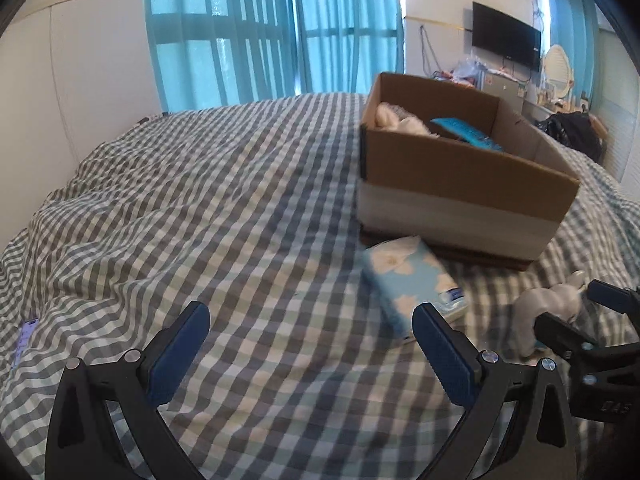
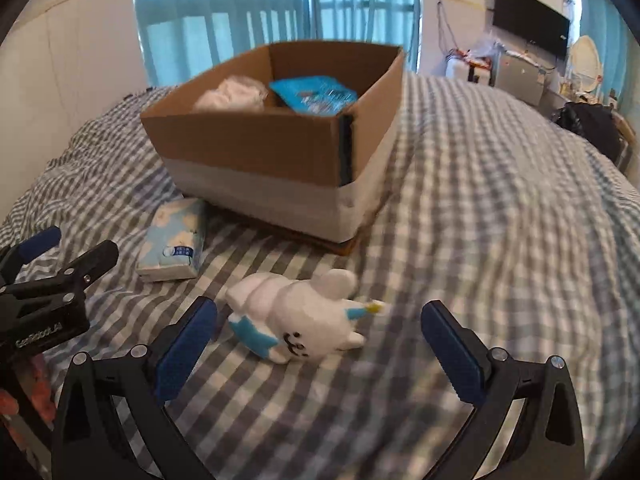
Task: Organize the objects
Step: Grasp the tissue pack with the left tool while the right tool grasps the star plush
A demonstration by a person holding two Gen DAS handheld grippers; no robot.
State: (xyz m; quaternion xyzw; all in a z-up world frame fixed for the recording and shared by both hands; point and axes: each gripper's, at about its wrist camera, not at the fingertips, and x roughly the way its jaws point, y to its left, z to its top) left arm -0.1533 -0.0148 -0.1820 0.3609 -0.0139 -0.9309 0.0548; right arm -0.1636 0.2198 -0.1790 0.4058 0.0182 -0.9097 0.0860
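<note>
Checked bedding [image 1: 240,208] is covering the bed across the lower and middle part of both views, with teal curtains [image 1: 272,28] hanging along the top and a dark television [image 1: 506,40] sitting at the upper right.

Left wrist view: cardboard box [image 1: 460,168] is standing at centre right of the frame, its lower band pale. Inside it a white bundle [image 1: 394,118] is lying toward the left and a blue packet [image 1: 466,132] toward the right. Tissue pack [image 1: 416,284], pale blue with white flowers, is lying on the bedding just below the box, near its front edge; whether they touch cannot be told. Left gripper [image 1: 310,344] is hovering at the bottom of the frame, jaws spread wide, gripping nothing; its right finger [image 1: 444,356] is overlapping the pack's lower corner in the picture. White plush toy [image 1: 548,312] is showing at lower right, partly hidden by the other gripper.

Right wrist view: box [image 2: 256,148] is sitting at upper centre, tissue pack [image 2: 176,240] at its lower left, plush toy [image 2: 304,316] lying on its side at lower centre. Right gripper [image 2: 320,340] is also spread wide and carrying nothing; the toy is lying between the two fingers, nearer the left one, with no contact visible. Left gripper [image 2: 68,244] is showing at the left edge of the frame
</note>
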